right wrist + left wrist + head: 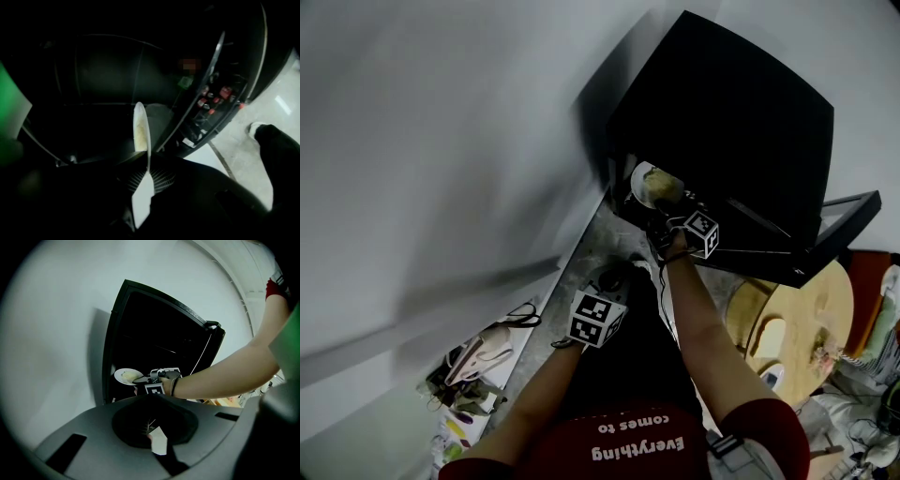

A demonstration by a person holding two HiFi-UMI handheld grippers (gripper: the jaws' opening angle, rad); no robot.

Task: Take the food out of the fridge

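Two tongs are at work before a black fridge that fills the upper right of the head view, its door swung open towards the right edge. The right tongs reach into the dark interior at the end of an outstretched bare arm, and their jaws are clamped on the near rim of a white plate. In the right gripper view the plate shows edge-on, standing up from the jaws at the centre of the frame, with pale yellowish food lying on it. The plate sits at the mouth of the fridge, low in the opening on its left side, and whether it rests on a shelf or hangs free cannot be told. Bottles with red caps line the door racks to the right of the plate in that same view, and a shoe stands on the pale floor at the far right.

The left tongs hang back from the fridge, below and left of the right ones in the head view, jaws together with nothing between them. A round wooden tabletop lies at the right of the head view, below the open door.
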